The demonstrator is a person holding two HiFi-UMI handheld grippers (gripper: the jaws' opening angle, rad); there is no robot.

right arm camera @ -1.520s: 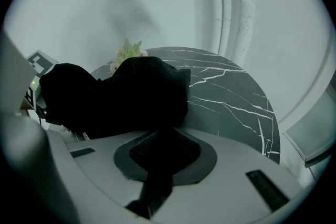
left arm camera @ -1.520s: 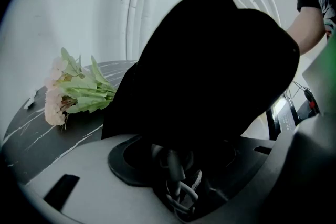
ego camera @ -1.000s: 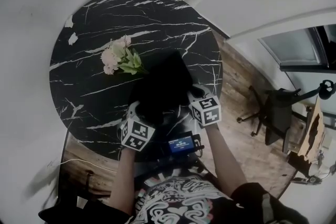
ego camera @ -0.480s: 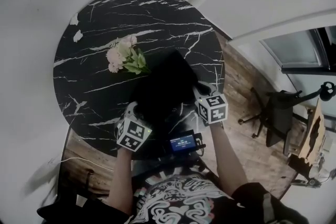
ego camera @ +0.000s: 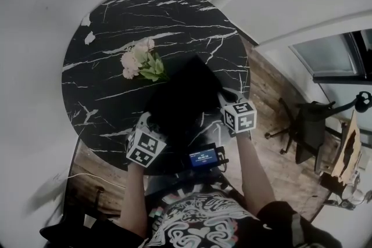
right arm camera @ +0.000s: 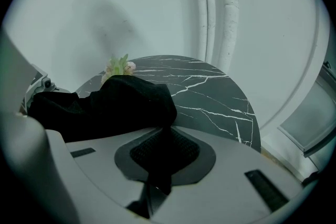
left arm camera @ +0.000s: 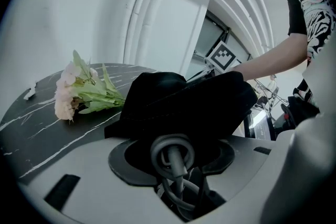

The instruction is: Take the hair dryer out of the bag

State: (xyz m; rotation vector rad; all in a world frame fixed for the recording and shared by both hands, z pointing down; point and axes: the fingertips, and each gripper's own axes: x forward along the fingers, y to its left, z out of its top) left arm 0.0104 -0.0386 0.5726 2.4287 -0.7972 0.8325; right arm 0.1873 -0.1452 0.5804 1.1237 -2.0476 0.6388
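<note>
A black fabric bag (ego camera: 183,96) lies on the near half of a round black marble table (ego camera: 116,26). My left gripper (ego camera: 152,125) is at the bag's near left end. In the left gripper view its jaws (left arm camera: 173,165) are closed on a grey coiled cord (left arm camera: 172,150) that comes out of the bag's mouth (left arm camera: 194,102). The hair dryer's body is hidden inside. My right gripper (ego camera: 225,100) is at the bag's right side. In the right gripper view it (right arm camera: 157,165) pinches a fold of the bag's black cloth (right arm camera: 105,105).
A bunch of pink flowers (ego camera: 139,64) lies just beyond the bag to the left. Small white scraps (ego camera: 87,38) sit near the table's far left rim. A small lit screen (ego camera: 203,157) hangs at the person's chest. An office chair (ego camera: 305,125) stands on the wooden floor to the right.
My left gripper has drawn back a little from the bag toward the table's near edge, with the cord still in it. The right gripper has kept its place on the bag.
</note>
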